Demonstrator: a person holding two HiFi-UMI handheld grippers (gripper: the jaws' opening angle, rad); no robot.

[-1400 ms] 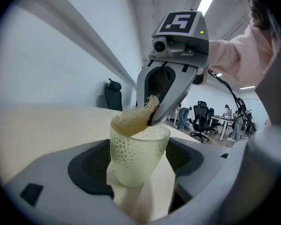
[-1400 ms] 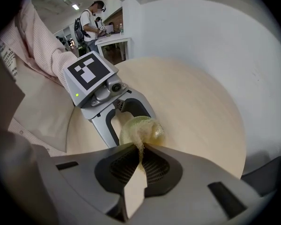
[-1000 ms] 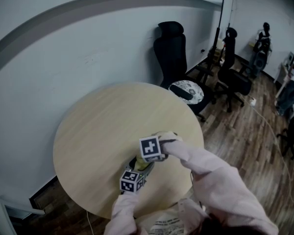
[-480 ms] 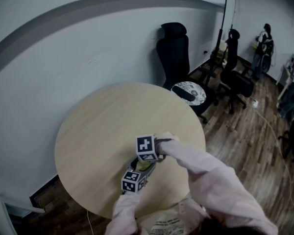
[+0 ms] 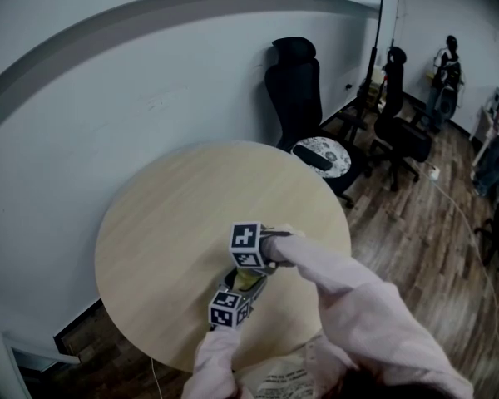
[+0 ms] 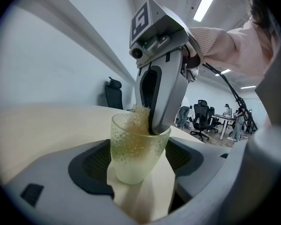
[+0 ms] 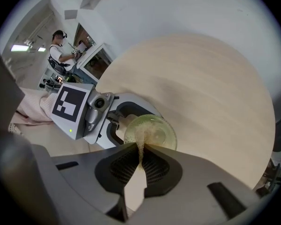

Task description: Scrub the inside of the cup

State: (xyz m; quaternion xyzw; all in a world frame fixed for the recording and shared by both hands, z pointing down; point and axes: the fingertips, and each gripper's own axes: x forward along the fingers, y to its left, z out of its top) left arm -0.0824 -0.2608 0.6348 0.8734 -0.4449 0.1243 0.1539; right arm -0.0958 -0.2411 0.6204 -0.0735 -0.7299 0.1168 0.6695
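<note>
A yellow-green dimpled cup sits between the pads of my left gripper, which is shut on it just over the round wooden table. My right gripper points steeply down over the cup. It is shut on a thin yellow sponge, pinched flat between its pads. In the left gripper view the right gripper's fingers dip into the cup mouth and press the sponge against the inner wall. In the head view the cup shows between the two marker cubes.
The table's near edge lies just below the grippers. A black office chair with a patterned cushion stands behind the table by the white wall. More chairs and standing people are at the far right.
The right gripper has rolled about its own axis and its marker cube has shifted slightly left over the cup. The left gripper and the cup have stayed in place.
</note>
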